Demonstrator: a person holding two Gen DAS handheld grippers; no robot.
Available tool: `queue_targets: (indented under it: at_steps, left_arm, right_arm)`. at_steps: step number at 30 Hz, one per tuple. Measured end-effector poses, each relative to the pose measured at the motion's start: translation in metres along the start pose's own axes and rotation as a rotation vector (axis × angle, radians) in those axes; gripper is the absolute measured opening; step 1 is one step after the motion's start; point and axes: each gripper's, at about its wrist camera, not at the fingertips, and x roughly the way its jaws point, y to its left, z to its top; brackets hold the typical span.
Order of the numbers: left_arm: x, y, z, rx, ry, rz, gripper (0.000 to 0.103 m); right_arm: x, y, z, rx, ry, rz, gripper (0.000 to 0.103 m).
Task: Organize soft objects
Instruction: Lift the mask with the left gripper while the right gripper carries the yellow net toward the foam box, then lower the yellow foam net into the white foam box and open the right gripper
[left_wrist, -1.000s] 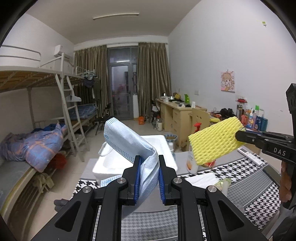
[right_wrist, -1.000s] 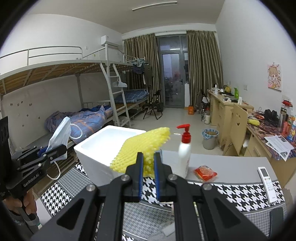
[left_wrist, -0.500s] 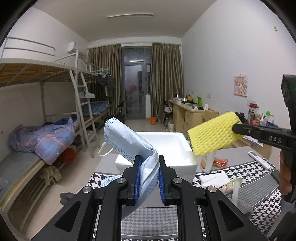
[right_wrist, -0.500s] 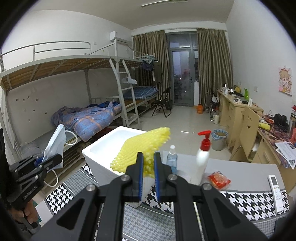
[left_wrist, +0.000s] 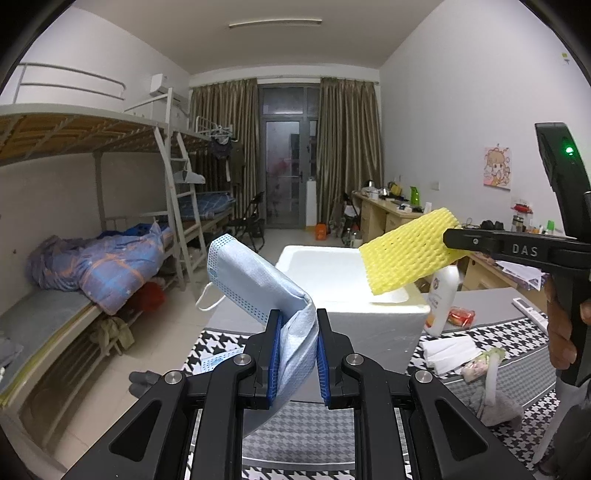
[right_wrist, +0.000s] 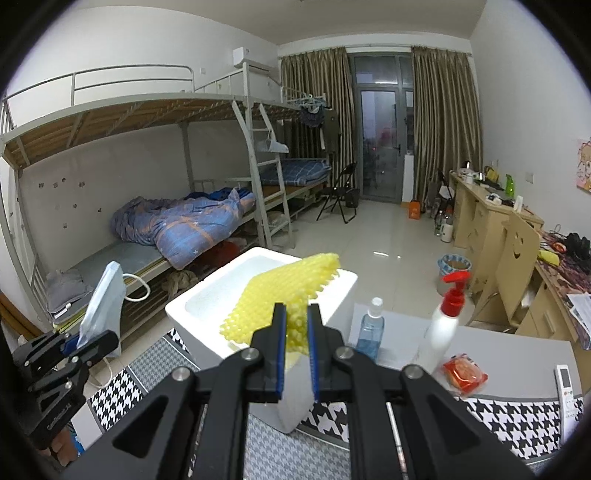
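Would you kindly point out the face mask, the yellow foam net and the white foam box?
face mask (left_wrist: 255, 280), left wrist view, blue pleated front.
yellow foam net (right_wrist: 291, 291), right wrist view, mesh middle.
white foam box (left_wrist: 376, 321), left wrist view, front wall.

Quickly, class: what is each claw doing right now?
Left claw: closed on the blue face mask.
Right claw: closed on the yellow foam net.
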Motion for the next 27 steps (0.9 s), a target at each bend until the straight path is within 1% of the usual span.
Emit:
queue_targets:
  at_steps: [5, 16, 20, 21, 23, 24, 25, 27]
  left_arm:
    - [0.000, 0.006, -0.001, -0.008, -0.005, 0.018, 0.018]
    - [0.006, 0.011, -0.003, -0.017, 0.009, 0.028, 0.018]
    - [0.007, 0.014, -0.003, -0.023, 0.013, 0.032, 0.018]
    - [0.007, 0.015, -0.003, -0.023, 0.014, 0.034, 0.018]
    - [0.008, 0.015, -0.004, -0.023, 0.016, 0.038, 0.018]
    - [0.009, 0.015, -0.004, -0.023, 0.018, 0.040, 0.018]
    - [0.009, 0.015, -0.004, -0.024, 0.019, 0.042, 0.018]
    - [0.011, 0.015, -0.004, -0.027, 0.021, 0.044, 0.018]
  right_arm:
    - [0.016, 0.001, 0.004, 0.007, 0.028, 0.028, 0.014]
    - [0.049, 0.006, 0.005, 0.017, 0.085, 0.045, 0.014]
    - [0.059, 0.006, 0.005, 0.038, 0.120, 0.076, 0.014]
    - [0.060, 0.006, 0.005, 0.038, 0.124, 0.080, 0.016]
    - [0.062, 0.006, 0.005, 0.030, 0.130, 0.081, 0.030]
    - [0.062, 0.005, 0.004, 0.035, 0.130, 0.085, 0.045]
    - [0.062, 0.004, 0.004, 0.041, 0.128, 0.089, 0.056]
    - [0.059, 0.003, 0.003, 0.051, 0.122, 0.094, 0.062]
